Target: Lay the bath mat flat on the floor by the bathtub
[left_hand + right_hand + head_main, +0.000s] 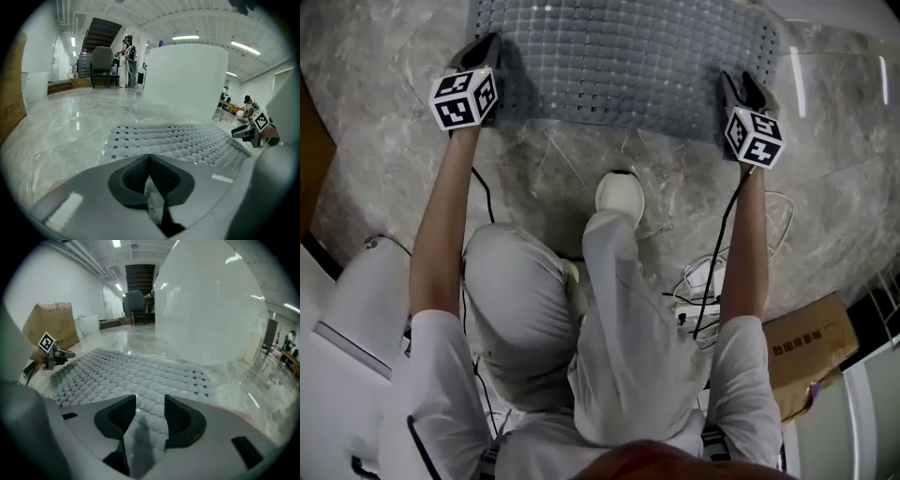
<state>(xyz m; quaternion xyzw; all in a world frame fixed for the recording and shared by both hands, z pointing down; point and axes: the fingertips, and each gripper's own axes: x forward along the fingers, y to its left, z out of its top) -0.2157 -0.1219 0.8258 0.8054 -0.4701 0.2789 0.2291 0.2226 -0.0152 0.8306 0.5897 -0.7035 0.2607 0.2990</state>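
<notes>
The grey perforated bath mat [619, 56] lies spread flat on the marble floor, with the white bathtub [187, 79] [211, 301] just beyond it. My left gripper [483, 52] is at the mat's near left corner. In the left gripper view the left gripper [150, 161] is shut, pads together, and the mat [178, 140] stretches ahead. Whether the mat's edge is pinched, I cannot tell. My right gripper [741, 89] is at the near right corner. The right gripper [150, 401] stands open, and the mat [131, 371] shows in the gap untouched.
A cardboard box [811, 352] [51, 324] stands behind me on the right, with loose white cables [703, 281] beside it. A white fixture [356, 309] is at my left. My shoe [619, 192] rests just short of the mat. A chair [103, 58] and people are far off.
</notes>
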